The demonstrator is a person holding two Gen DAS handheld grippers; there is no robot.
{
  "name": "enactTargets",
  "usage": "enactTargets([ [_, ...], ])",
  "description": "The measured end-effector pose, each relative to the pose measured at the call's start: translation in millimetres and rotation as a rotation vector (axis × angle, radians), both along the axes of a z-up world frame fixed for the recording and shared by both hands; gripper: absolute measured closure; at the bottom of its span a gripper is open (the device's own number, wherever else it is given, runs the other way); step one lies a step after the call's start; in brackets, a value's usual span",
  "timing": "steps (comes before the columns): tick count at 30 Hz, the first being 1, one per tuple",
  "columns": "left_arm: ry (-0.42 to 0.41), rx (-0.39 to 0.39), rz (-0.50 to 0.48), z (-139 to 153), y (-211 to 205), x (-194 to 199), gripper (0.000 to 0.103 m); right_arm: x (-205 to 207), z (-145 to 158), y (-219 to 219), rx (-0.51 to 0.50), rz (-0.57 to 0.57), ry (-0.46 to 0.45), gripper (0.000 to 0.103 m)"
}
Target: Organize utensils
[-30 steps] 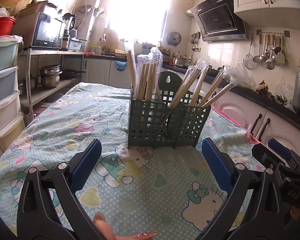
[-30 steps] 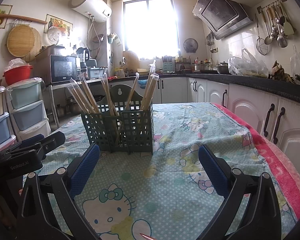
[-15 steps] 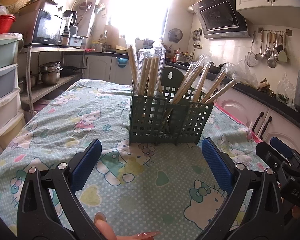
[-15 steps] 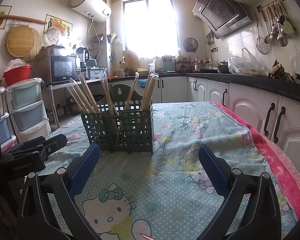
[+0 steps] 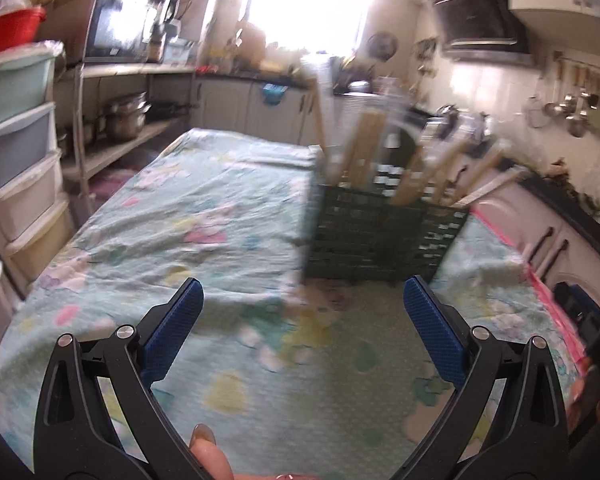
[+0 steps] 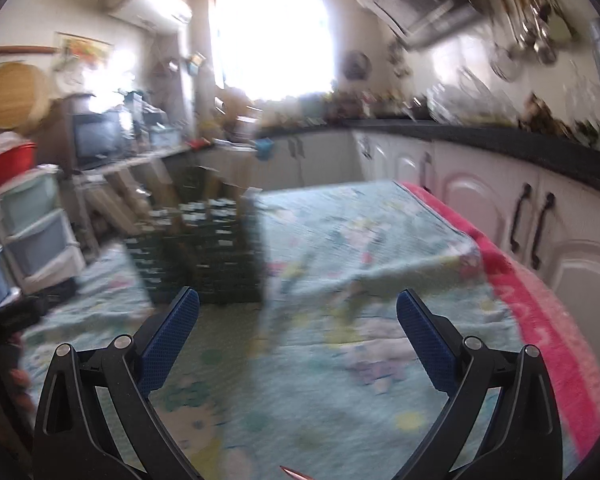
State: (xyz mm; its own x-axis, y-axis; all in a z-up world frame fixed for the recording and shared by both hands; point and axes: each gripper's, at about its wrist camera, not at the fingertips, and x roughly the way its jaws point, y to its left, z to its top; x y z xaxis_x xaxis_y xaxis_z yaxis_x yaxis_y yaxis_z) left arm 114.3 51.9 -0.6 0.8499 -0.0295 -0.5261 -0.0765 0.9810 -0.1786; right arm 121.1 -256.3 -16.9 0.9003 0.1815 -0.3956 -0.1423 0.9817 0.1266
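A dark green slotted utensil holder [image 5: 384, 236] stands on the table, with several wrapped wooden chopsticks [image 5: 364, 148] sticking up out of it. In the left wrist view it is ahead and to the right of my left gripper [image 5: 302, 304], which is open and holds nothing. In the right wrist view the same holder [image 6: 204, 252] is ahead and to the left of my right gripper [image 6: 298, 308], also open with nothing between its blue pads. Both views are blurred by motion. The other gripper shows dark at the right edge [image 5: 584, 320] and at the left edge [image 6: 8, 316].
A mint cartoon-print cloth [image 5: 204, 216] covers the table, with a pink strip [image 6: 540, 312] along its right side. Plastic drawers [image 5: 16, 148] and a metal shelf with pots [image 5: 128, 120] stand to the left. White cabinets [image 6: 540, 216] under a dark counter run along the right.
Both views have swung and blurred: the holder slid right in the left wrist view and left in the right wrist view. Both grippers stay open.
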Motion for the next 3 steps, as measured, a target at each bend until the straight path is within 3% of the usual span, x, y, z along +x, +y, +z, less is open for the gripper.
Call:
enactTargets([
  [3, 0.112, 0.046, 0.093, -2.4, 35.4, 28.2, 0.011, 50.8, -6.0, -20.4, -0.141, -0.109, 0.199, 0.007],
])
